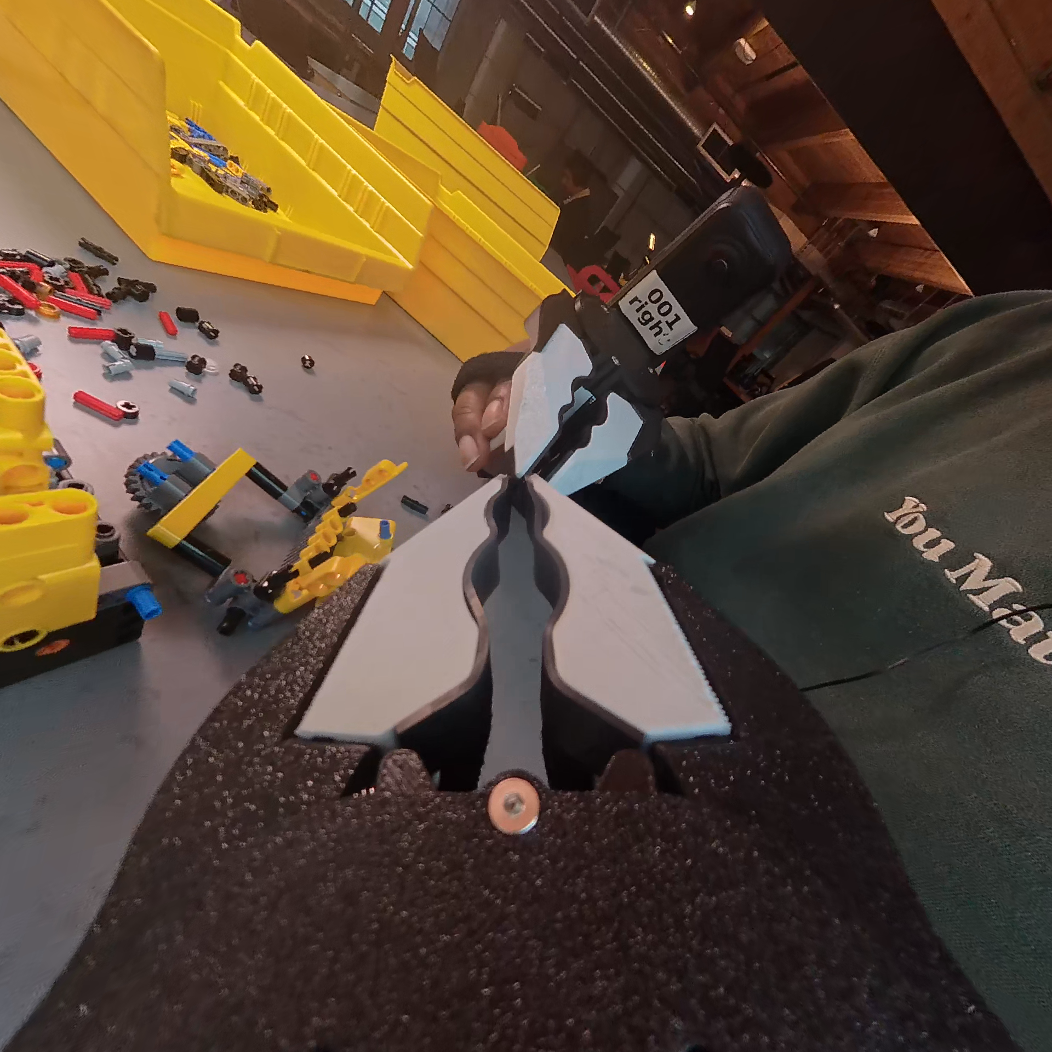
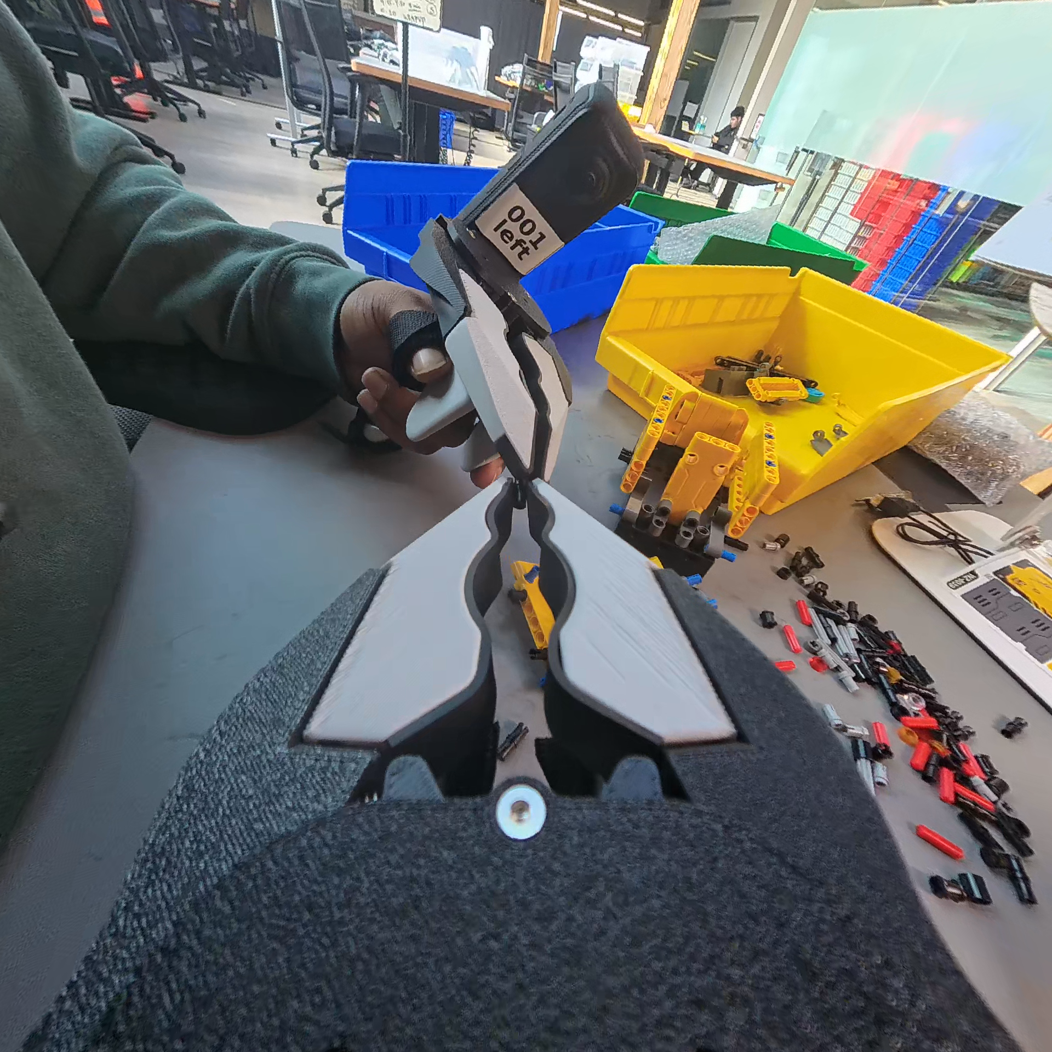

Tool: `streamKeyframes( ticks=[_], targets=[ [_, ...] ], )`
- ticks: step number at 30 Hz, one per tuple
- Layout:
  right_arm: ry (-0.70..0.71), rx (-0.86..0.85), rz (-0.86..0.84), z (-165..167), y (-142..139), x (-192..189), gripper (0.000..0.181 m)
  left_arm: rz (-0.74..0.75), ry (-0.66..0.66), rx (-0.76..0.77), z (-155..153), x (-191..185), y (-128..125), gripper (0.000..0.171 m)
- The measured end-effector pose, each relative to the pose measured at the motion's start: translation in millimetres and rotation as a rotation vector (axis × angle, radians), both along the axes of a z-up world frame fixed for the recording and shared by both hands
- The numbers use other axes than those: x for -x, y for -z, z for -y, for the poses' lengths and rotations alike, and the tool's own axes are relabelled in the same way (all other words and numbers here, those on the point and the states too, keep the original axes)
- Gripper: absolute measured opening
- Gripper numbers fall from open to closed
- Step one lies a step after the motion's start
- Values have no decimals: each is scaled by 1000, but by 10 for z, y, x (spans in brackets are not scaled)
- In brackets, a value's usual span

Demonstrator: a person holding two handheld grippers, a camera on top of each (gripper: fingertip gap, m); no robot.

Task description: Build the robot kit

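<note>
While raised above the near edge of the desk (image 2: 256,569), clamped on a small black pin (image 2: 519,501): right gripper (image 2: 519,490). Meeting it tip to tip, left gripper (image 1: 515,484), fingers drawn together too, probably nipping the same pin, though too small to be sure. Behind each, a gripping hand: left hand (image 2: 387,364), right hand (image 1: 484,410). Just beyond the tips, mid-desk, a half-built yellow model (image 2: 700,455) against a yellow bin (image 2: 854,341). Toward the right edge, loose pieces (image 2: 911,711) and a printed booklet (image 2: 1013,615). At the far edge, a blue bin (image 2: 398,216).
</note>
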State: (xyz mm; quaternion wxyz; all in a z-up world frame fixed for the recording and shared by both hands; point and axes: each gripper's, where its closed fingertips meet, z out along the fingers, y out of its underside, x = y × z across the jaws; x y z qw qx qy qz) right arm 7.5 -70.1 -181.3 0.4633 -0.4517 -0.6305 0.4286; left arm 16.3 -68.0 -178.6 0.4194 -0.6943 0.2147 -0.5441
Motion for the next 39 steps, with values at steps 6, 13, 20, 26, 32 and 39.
streamKeyframes(
  ticks=[6,13,20,26,32,39],
  targets=[
    [-8,23,-23,14,-48,-17,3,25,12,-5,18,-14,-42,3],
    [-21,46,-49,36,-81,-24,5,74,20,13,29,-9,-88,3],
    [-56,113,-70,59,-114,-19,13,168,31,63,20,12,-149,3],
    [-65,142,-76,40,-102,-4,8,238,45,115,13,25,-179,3],
    [-62,164,-81,11,-106,11,3,267,47,147,-10,35,-172,3],
    [-68,177,-79,5,-100,16,3,286,56,171,-20,41,-161,3]
  ],
)
